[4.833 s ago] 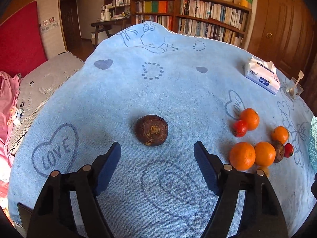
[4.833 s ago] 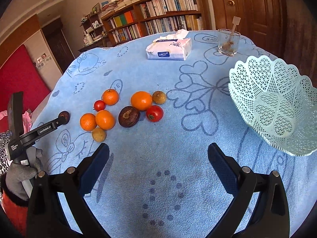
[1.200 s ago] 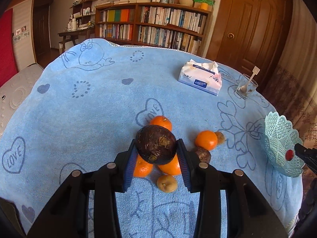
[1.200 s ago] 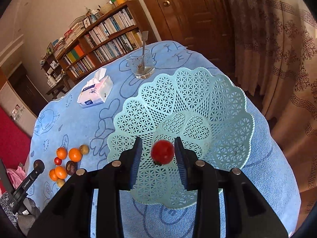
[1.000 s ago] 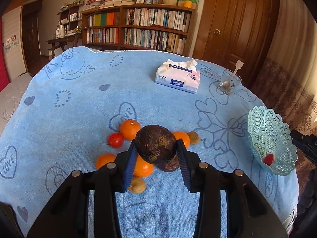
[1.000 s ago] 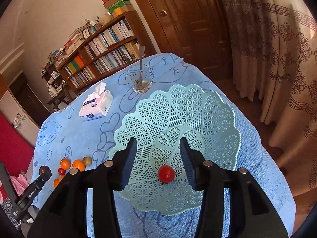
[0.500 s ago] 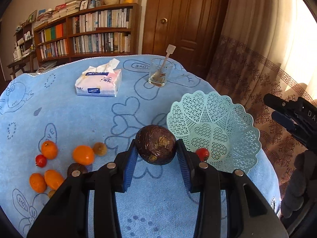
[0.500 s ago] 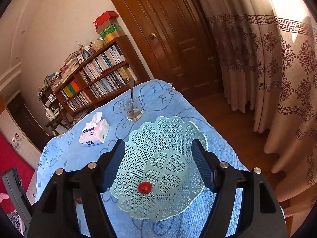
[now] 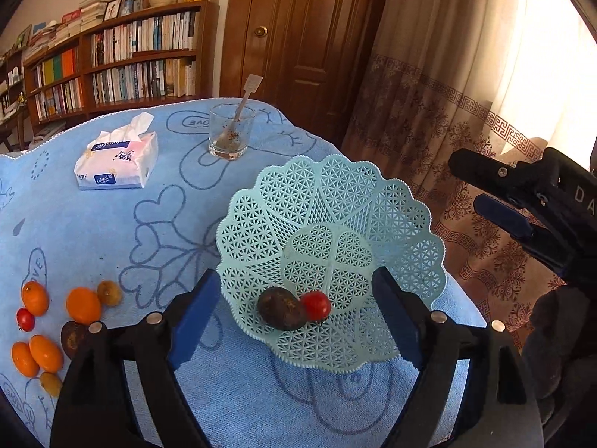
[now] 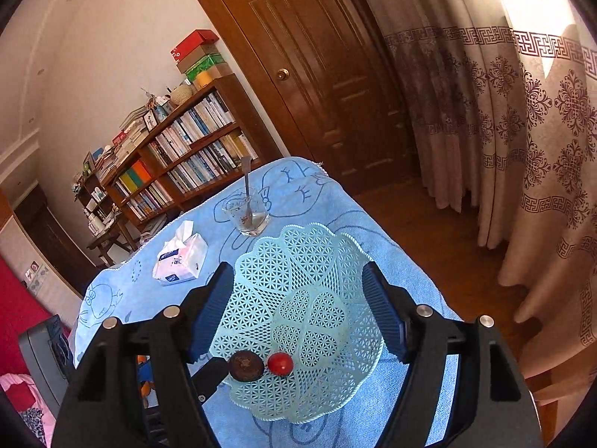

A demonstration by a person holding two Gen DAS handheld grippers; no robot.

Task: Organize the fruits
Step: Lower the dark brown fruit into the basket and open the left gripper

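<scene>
A pale green lattice basket [image 9: 391, 201] stands near the table's right edge and also shows in the right wrist view [image 10: 298, 257]. In it lie a dark brown fruit [image 9: 280, 313] and a red tomato [image 9: 316, 305], touching; the right wrist view shows the brown fruit [image 10: 244, 366] and the tomato [image 10: 280, 364] too. My left gripper [image 9: 294, 313] is open and empty, its fingers either side of the basket's near rim. My right gripper [image 10: 298, 310] is open and empty, held high above the basket. Several oranges [image 9: 83, 305], a small tomato [image 9: 25, 319] and brown fruits [image 9: 72, 336] lie on the blue cloth at left.
A tissue pack [image 9: 117, 162] and a glass with a spoon [image 9: 230, 136] stand behind the basket on the blue cloth [image 9: 93, 224]. The table's edge runs just right of the basket, with curtain and wooden floor beyond. A bookshelf and a door are at the back.
My left gripper has opened and let the dark brown fruit go into the basket beside the tomato. My right gripper has let go of the tomato and risen away from the basket.
</scene>
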